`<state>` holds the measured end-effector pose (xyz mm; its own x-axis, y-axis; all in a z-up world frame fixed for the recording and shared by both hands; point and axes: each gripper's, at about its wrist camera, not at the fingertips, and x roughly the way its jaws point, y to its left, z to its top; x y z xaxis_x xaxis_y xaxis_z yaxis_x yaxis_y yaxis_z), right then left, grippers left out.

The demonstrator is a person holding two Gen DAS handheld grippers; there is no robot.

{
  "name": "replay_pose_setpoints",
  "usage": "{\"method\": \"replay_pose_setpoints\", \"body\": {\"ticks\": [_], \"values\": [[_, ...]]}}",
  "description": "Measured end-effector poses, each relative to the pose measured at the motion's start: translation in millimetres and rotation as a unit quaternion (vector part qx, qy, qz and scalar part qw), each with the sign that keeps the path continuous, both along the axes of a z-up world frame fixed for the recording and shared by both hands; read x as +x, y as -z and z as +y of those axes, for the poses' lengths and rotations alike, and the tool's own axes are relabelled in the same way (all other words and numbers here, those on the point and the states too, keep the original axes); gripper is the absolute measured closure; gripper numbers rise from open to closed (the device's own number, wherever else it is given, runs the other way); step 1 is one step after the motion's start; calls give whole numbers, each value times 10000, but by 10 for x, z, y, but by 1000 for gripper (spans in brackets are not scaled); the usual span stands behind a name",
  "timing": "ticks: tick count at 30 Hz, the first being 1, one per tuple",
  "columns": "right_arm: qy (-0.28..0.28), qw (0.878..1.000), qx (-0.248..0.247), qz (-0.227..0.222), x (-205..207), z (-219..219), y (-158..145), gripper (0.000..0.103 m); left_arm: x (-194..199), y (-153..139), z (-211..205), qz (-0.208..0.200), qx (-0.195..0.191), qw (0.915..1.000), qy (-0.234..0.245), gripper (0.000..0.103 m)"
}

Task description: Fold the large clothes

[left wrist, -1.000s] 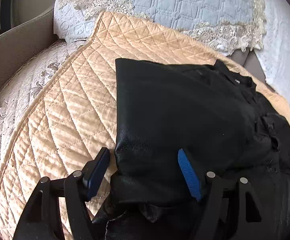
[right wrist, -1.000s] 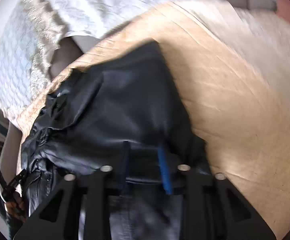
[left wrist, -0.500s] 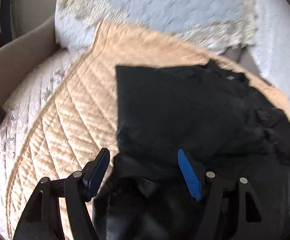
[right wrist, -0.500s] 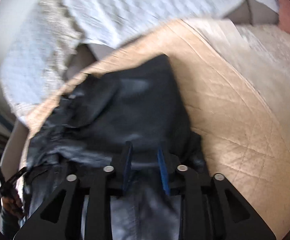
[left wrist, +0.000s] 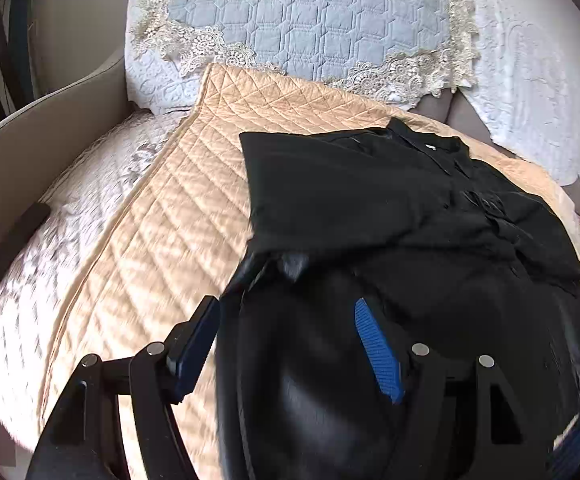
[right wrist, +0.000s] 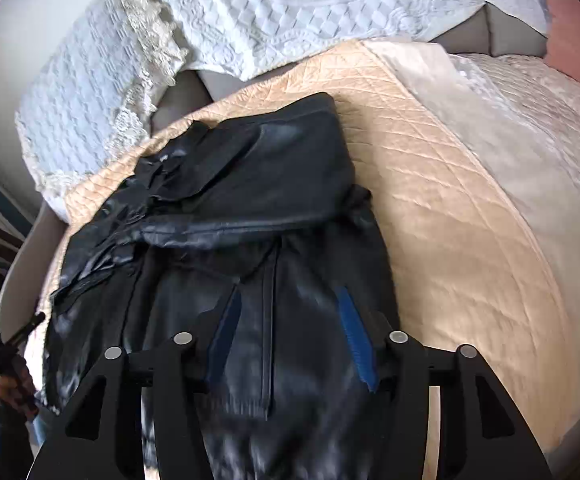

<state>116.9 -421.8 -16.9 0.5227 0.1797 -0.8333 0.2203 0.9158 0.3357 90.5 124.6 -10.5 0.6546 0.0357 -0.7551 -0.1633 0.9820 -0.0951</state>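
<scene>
- The left gripper was seen with its blue-padded jaws spread wide; the near part of the black leather jacket lay below and between them, and no pad was seen pressing on it.
- The right gripper was seen with its jaws apart, having just been opening; the jacket, with a seam and a ribbed hem, lay under the gap, and the pads were not seen clamping it.
- The jacket was spread on a quilted peach cover, its far part folded flat with a straight edge, its collar area rumpled toward the side between the two grippers.
- The near part of the jacket was blurred in both views, so its exact lie there could not be told.
- The peach cover was laid over a pale embossed sofa seat.
- A blue quilted cushion with lace trim was propped behind the cover, with a white textured throw beside it.
- A hand holding a dark handle was glimpsed at the left edge of the right wrist view.
</scene>
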Motion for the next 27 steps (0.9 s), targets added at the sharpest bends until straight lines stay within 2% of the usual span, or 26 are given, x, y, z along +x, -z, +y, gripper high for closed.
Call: {"method": "replay_pose_setpoints", "body": {"ticks": [3, 6, 8, 9, 11, 13, 14, 16, 19, 21, 23, 25, 26, 27], "values": [[202, 9998, -4, 72, -189, -92, 57, 45, -180, 51, 49, 87, -4, 10000, -42, 31], [465, 9981, 260, 319, -386, -253, 216, 45, -279, 144, 71, 234, -8, 9997, -101, 31], [462, 9968, 445, 477, -398, -210, 330, 45, -295, 233, 87, 385, -226, 9989, -130, 31], [453, 9969, 462, 446, -428, -200, 311, 45, -329, 257, 80, 426, -254, 9987, -141, 31], [313, 9953, 838, 370, -463, -157, 264, 45, -438, 246, 42, 373, -268, 9989, -95, 31], [150, 9891, 1377, 491, -469, -80, 325, 44, -541, 248, 32, 367, -673, 9970, -45, 31], [95, 9891, 1378, 513, -479, -38, 335, 43, -586, 259, 12, 385, -862, 9955, 8, 31], [-22, 9872, 1506, 519, -505, 31, 339, 43, -670, 252, -64, 359, -923, 9950, 145, 31], [-108, 9821, 1822, 469, -535, 127, 361, 43, -759, 254, -120, 366, -1255, 9910, 283, 31], [-68, 9842, 1701, 496, -540, 142, 383, 51, -768, 260, -171, 376, -1214, 9912, 366, 32], [72, 9844, 1687, 503, -545, 110, 386, 60, -750, 270, -196, 419, -996, 9937, 298, 42], [173, 9843, 1689, 489, -565, 65, 384, 68, -773, 269, -151, 438, -949, 9944, 141, 60], [211, 9844, 1663, 524, -571, 51, 397, 72, -776, 273, -110, 443, -973, 9943, 40, 66], [232, 9844, 1650, 572, -574, 40, 415, 75, -786, 285, -72, 466, -978, 9941, -59, 78]]}}
